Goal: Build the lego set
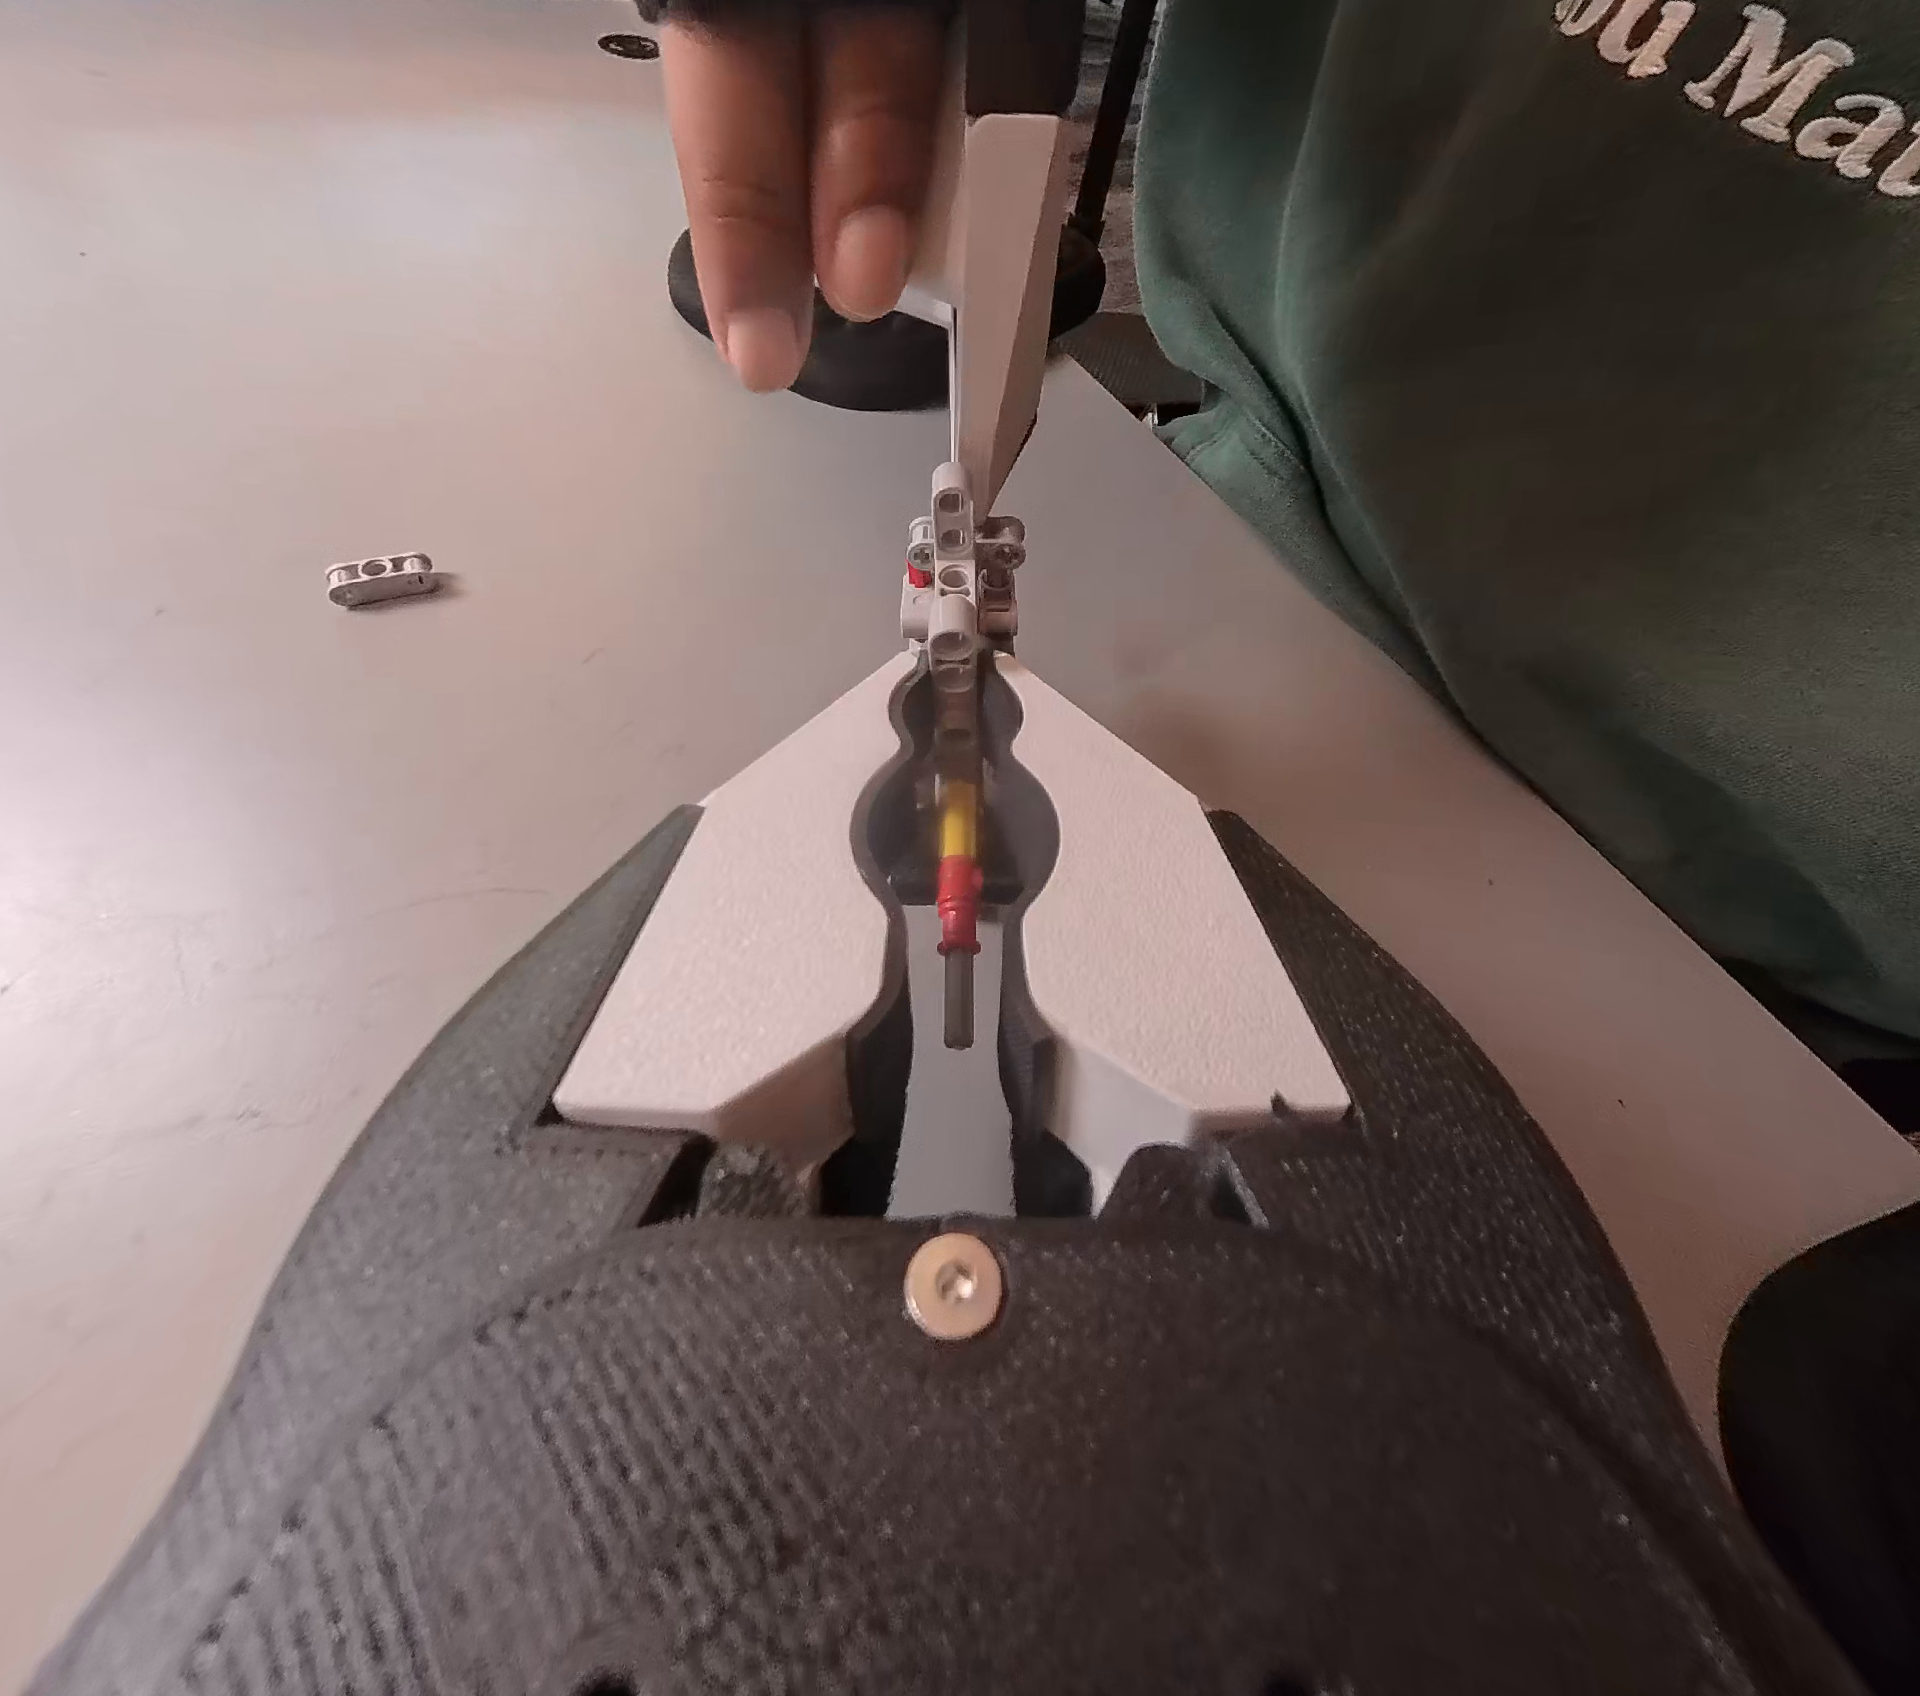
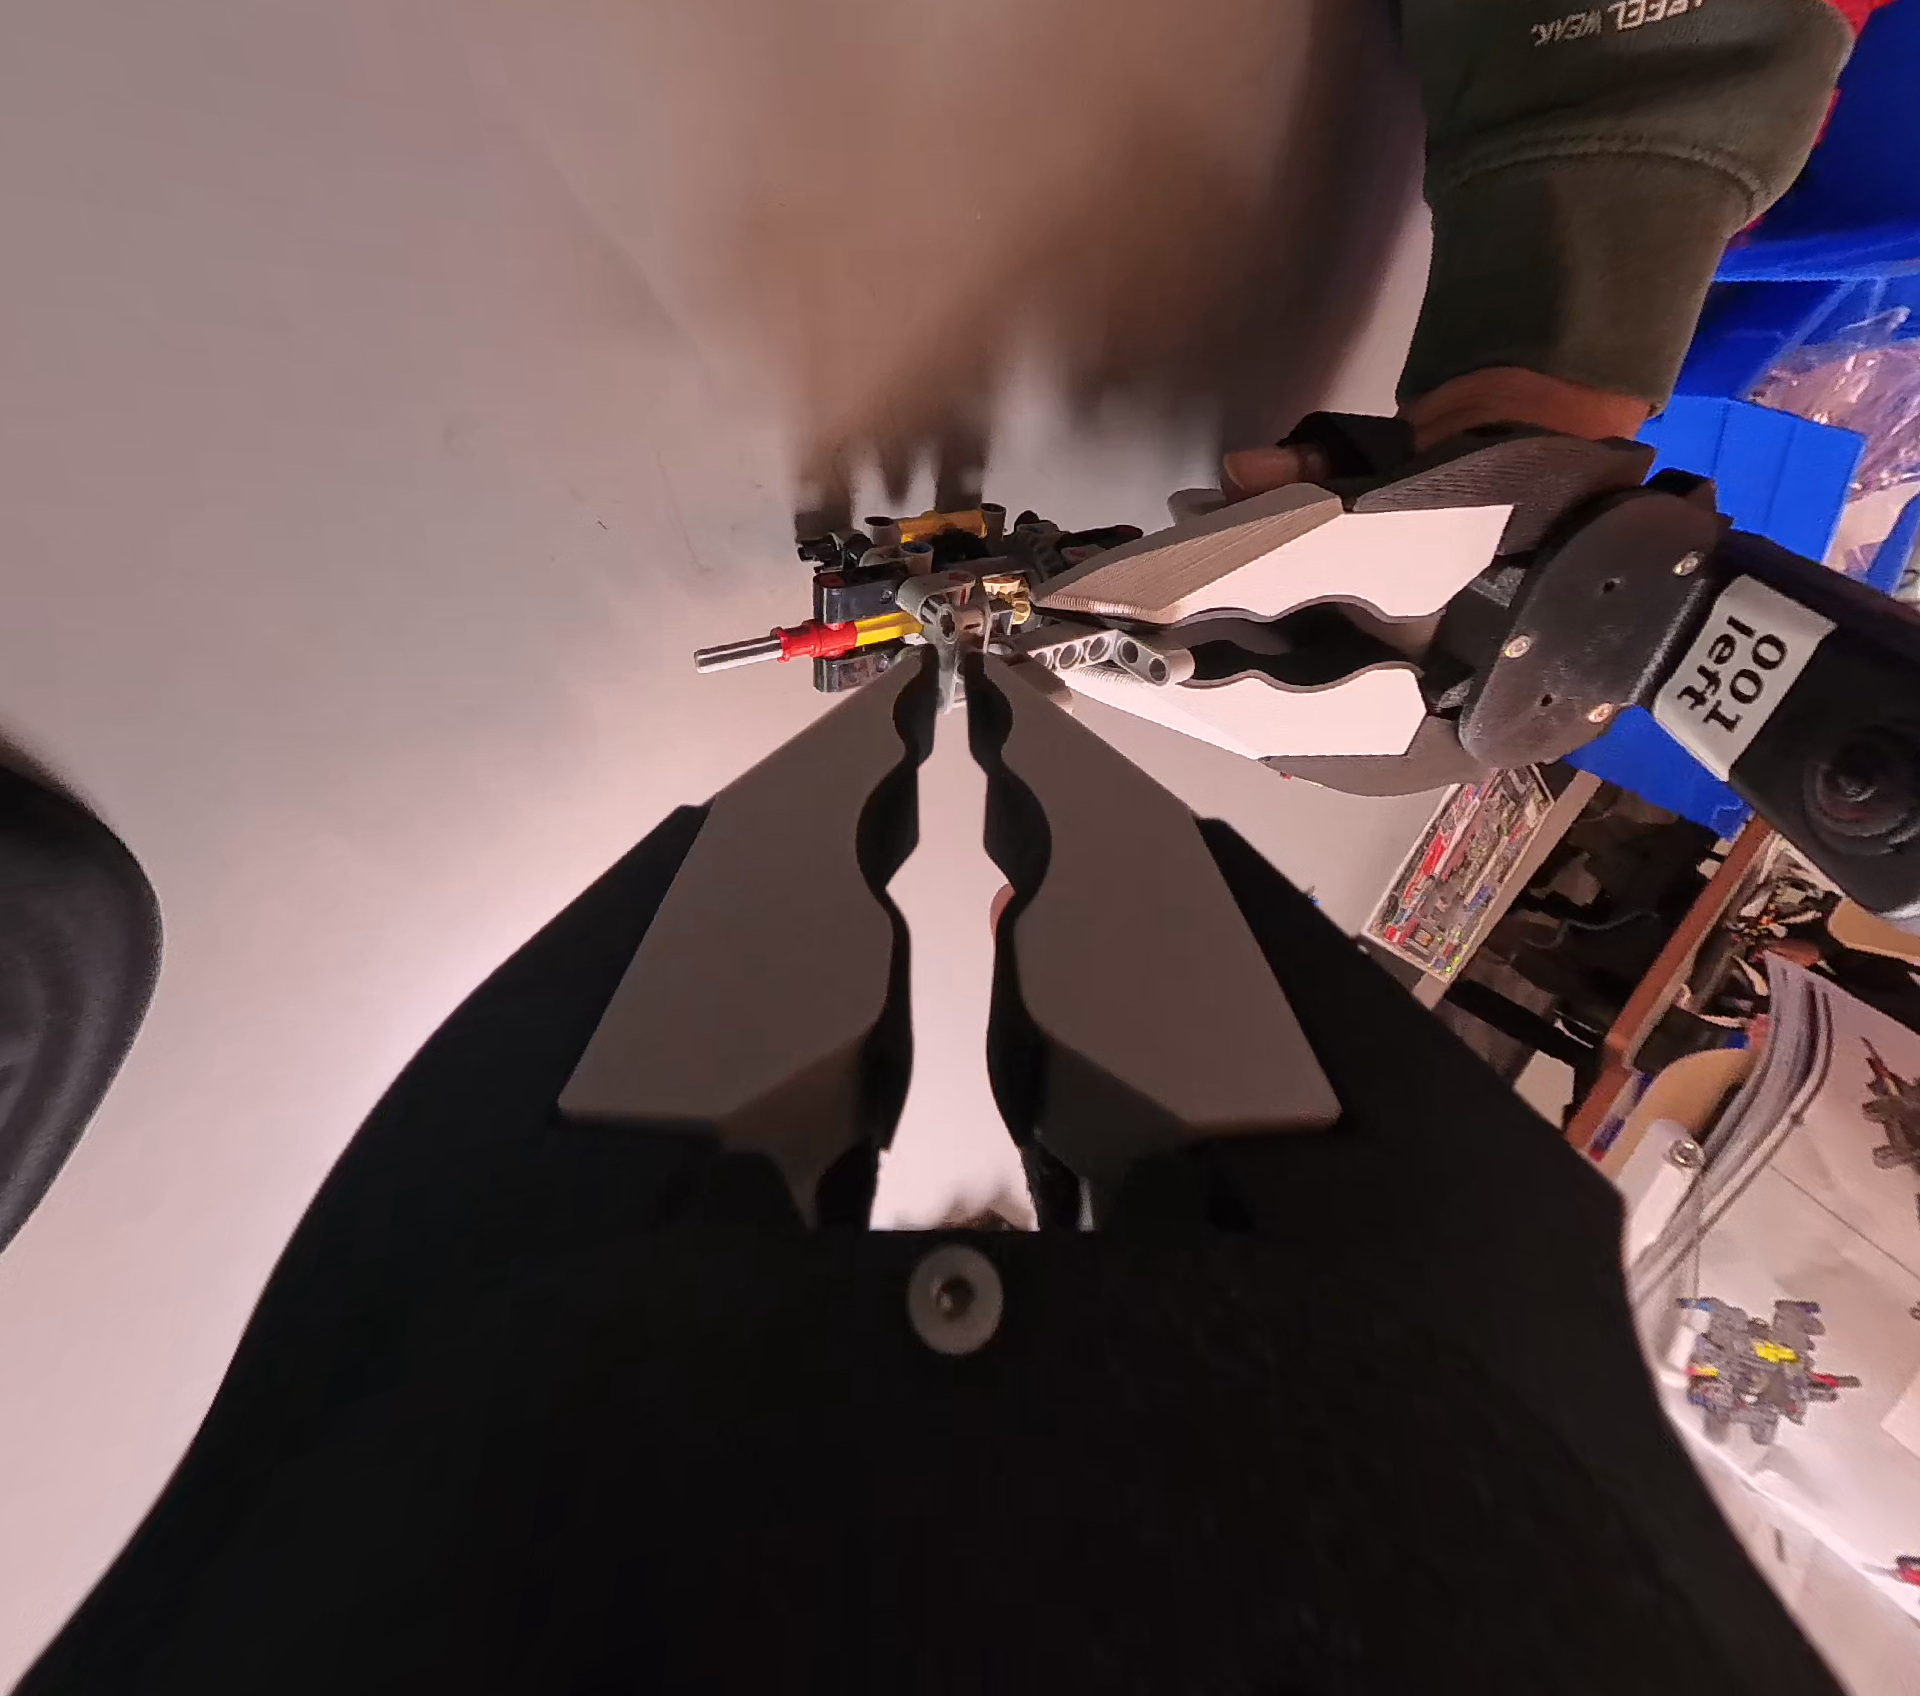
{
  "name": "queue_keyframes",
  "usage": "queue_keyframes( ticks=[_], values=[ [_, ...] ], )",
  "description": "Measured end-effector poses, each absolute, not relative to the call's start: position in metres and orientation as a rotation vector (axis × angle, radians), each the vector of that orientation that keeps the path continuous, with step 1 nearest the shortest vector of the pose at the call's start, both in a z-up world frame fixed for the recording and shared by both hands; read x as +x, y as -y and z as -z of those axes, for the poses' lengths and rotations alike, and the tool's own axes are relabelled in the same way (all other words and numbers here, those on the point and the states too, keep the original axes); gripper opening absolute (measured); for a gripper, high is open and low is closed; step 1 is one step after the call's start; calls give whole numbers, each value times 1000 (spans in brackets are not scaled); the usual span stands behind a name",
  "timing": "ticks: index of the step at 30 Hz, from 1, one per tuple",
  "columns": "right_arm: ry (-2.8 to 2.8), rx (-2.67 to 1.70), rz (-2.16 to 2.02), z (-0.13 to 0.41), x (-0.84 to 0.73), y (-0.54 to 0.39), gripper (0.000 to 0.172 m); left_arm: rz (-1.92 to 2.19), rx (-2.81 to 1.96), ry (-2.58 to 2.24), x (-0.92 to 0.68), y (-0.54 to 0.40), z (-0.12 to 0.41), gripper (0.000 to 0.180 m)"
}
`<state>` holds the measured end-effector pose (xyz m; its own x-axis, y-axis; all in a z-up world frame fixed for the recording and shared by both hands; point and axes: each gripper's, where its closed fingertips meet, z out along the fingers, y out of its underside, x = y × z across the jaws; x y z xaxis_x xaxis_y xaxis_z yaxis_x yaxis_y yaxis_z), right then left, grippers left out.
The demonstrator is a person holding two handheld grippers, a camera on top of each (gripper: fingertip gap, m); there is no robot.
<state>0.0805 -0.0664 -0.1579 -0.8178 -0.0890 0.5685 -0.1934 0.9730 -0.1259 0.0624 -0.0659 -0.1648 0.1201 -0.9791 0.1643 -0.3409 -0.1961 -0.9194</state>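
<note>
The left gripper (image 1: 954, 659) is reaching in level, its white fingers (image 1: 790, 815) pressing together on a grey beam (image 2: 1117, 661) of a small brick assembly (image 2: 914, 607). The right gripper (image 2: 945, 670) is coming down from above, its fingertips (image 2: 904, 680) pinching a thin grey piece of that assembly. Bare fingers of the right hand (image 1: 800, 192) are extending alongside it, and a green sleeve (image 2: 1600, 192) is covering the left forearm.
</note>
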Motion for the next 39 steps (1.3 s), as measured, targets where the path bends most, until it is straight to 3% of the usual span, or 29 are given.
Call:
queue_keyframes(
  ticks=[9,17,21,39],
  values=[
    [2483,-37,-387,152,82,63,17,1071,-1656,-1293,62,65,165,6],
    [1928,-1180,-1067,151,83,31,44,875,-1672,-1187,54,43,164,6],
    [1698,-1264,-1215,150,81,27,44,835,-1674,-1138,56,35,164,6],
    [1726,-1235,-1290,156,70,24,22,788,-1674,-1080,58,31,163,6]
  ],
)
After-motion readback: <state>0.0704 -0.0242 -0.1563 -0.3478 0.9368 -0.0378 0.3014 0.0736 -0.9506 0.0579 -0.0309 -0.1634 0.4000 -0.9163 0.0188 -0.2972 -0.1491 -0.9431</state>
